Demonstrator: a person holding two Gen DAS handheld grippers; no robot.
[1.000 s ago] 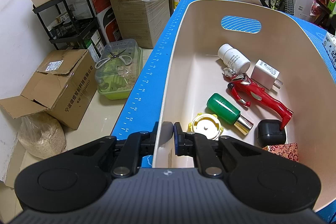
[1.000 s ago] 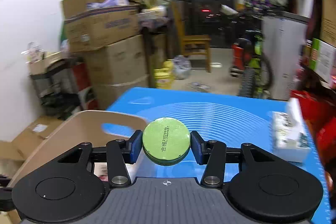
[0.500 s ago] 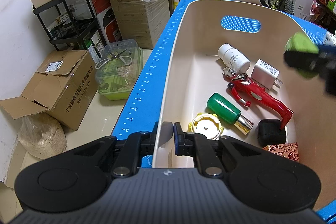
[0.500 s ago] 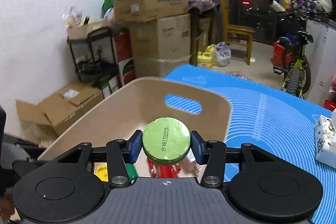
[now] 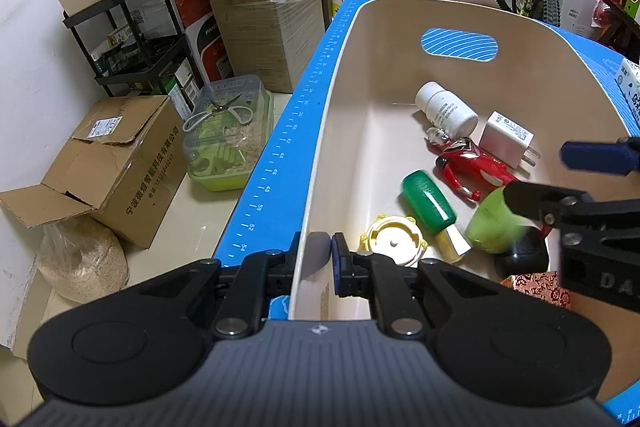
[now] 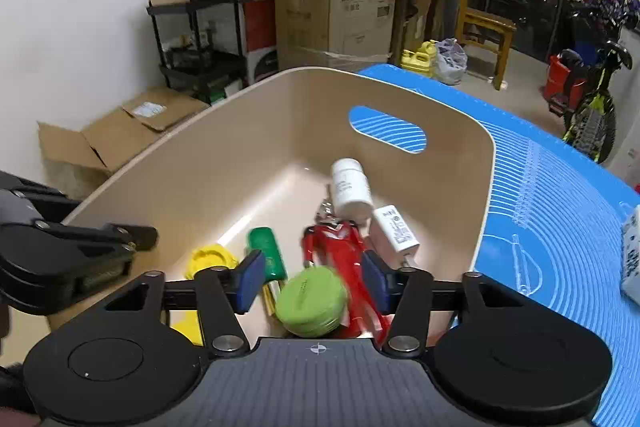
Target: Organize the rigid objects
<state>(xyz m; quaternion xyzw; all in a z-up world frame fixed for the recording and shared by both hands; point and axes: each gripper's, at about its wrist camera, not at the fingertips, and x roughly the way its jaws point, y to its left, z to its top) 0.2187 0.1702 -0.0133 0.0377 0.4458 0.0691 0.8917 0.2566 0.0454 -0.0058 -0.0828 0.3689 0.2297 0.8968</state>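
Gripping the beige bin (image 5: 320, 131) wall, left gripper (image 5: 318, 259) fingers are closed on its rim. Right gripper (image 6: 312, 277) fingers spread open; blurred green tin (image 6: 311, 301) sits between them, touching neither, above the red figure (image 6: 344, 247) inside the bin.

We see our left gripper (image 5: 323, 261) and right gripper (image 6: 314, 279) built alike: matte black linkage arms with silver screws behind the jaws, blue pads (image 6: 250, 279) lining the fingers, round black discs either side, and a ribbed grey body bearing a small crosshair mark
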